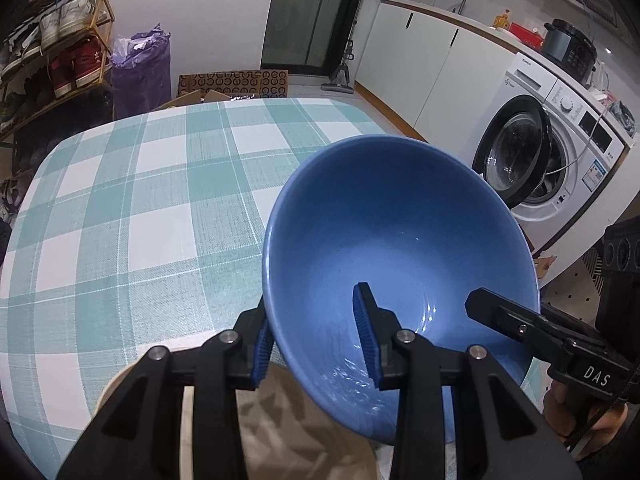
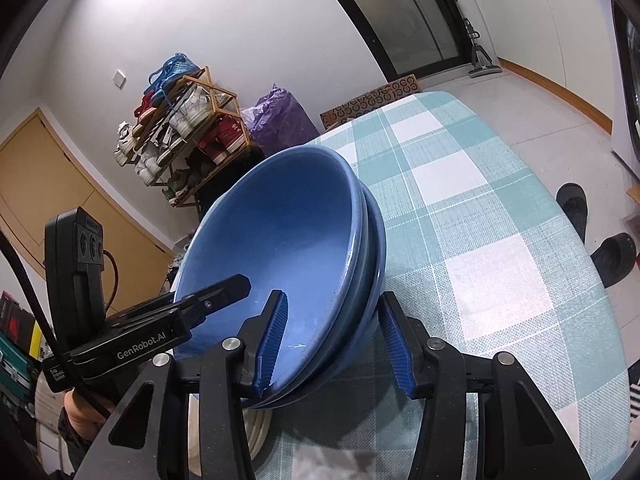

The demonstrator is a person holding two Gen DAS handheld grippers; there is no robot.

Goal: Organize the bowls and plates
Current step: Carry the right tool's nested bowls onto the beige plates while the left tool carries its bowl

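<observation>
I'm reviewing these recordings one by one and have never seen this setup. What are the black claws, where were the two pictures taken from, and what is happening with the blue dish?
There is no robot here. A person holds a two-finger gripper in each hand, and a wide-angle camera on each looks along its fingers. One picture comes from the left gripper, the other from the right gripper. Over the table with its checked cloth, two nested blue bowls are tilted above a pale plate. Each gripper straddles the bowls' rim, one finger inside and one outside. Whether they grip firmly isn't clear.
</observation>
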